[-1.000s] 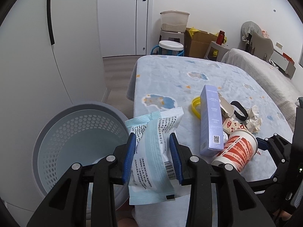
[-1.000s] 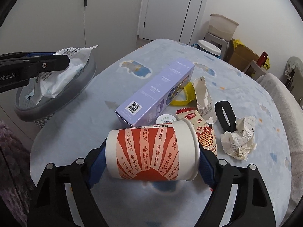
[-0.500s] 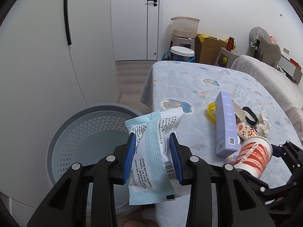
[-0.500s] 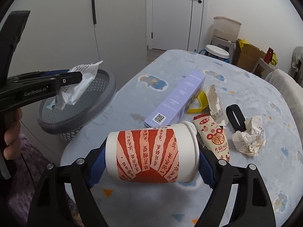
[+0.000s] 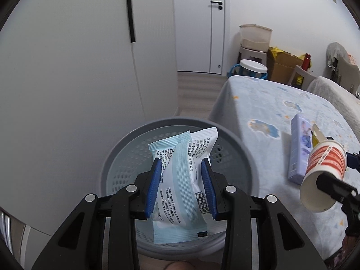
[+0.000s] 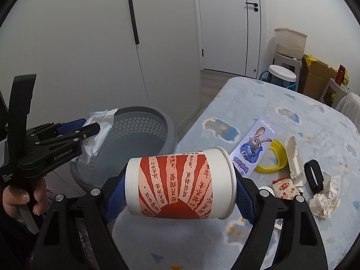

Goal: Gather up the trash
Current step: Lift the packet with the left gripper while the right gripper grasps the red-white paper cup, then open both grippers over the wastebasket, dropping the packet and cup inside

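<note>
Your left gripper [image 5: 181, 185] was clamped on the pale blue wrapper [image 5: 180, 180], blue pads pressing both long edges. The wrapper's long axis ran along the fingers, its far end pointing toward the bin's far rim. It hung directly over the mouth of the grey bin [image 5: 126, 148], inside the rim line as the left wrist view showed it, and clear of the rim. From the right wrist view the same wrapper [image 6: 99, 135] sat above the near-left side of the bin [image 6: 144, 139], so it looked more over the edge than over the centre; which reading is truer I can't tell.

Your right gripper [image 6: 180, 185] was gripping the red-and-white paper cup [image 6: 180, 184] sideways, one pad on the base and one on the rim, its long axis across the fingers. The cup was off to the bin's right, above the table [image 6: 315, 121] edge, not yet over the bin.

So the left hand was the nearer one to the bin, and I'd judge the wrapper drops first. The purple box [image 6: 254, 144], yellow ring [image 6: 274, 162] and crumpled paper [image 6: 326, 198] lay on the table, well right of the bin.
</note>
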The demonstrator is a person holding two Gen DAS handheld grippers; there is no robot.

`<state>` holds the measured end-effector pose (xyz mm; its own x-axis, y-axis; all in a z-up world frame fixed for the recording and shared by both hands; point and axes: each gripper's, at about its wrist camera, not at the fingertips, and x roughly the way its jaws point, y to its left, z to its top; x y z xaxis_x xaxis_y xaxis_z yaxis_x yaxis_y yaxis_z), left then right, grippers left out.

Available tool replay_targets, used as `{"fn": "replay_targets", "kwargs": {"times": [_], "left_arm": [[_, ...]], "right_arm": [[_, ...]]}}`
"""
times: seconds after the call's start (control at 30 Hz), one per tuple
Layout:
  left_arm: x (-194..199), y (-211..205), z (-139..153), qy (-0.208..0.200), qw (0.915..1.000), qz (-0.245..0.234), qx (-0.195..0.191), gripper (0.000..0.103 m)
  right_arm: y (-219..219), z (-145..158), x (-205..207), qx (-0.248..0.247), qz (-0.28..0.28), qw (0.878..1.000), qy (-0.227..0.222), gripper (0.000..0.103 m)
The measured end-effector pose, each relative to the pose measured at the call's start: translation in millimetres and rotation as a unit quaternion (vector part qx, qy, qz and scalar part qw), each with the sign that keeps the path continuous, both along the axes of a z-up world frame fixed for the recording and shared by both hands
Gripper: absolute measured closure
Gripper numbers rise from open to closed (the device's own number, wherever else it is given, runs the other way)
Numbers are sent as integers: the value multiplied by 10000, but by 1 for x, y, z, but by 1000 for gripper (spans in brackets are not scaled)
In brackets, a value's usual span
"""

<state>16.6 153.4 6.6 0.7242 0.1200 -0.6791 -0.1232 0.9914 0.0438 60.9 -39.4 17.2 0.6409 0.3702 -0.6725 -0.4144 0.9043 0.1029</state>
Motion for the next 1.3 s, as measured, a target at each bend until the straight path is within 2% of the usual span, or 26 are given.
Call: {"fn": "replay_targets", "kwargs": {"times": [0.2, 0.4, 0.83, 1.3], "left_arm": [[-1, 26, -6, 104, 9994, 305, -82, 67], [0, 38, -11, 206, 9990, 397, -97, 67], [14, 48, -25, 435, 9974, 530, -215, 67], [20, 60, -32, 537, 9961, 658, -256, 67]], "right_arm": [[25, -1, 24, 198, 228, 9995, 56, 23], [38, -8, 37, 308, 306, 9990, 137, 23], [72, -14, 57, 391, 673, 9968, 198, 23], [89, -26, 70, 489, 904, 9939, 387, 23]]}}
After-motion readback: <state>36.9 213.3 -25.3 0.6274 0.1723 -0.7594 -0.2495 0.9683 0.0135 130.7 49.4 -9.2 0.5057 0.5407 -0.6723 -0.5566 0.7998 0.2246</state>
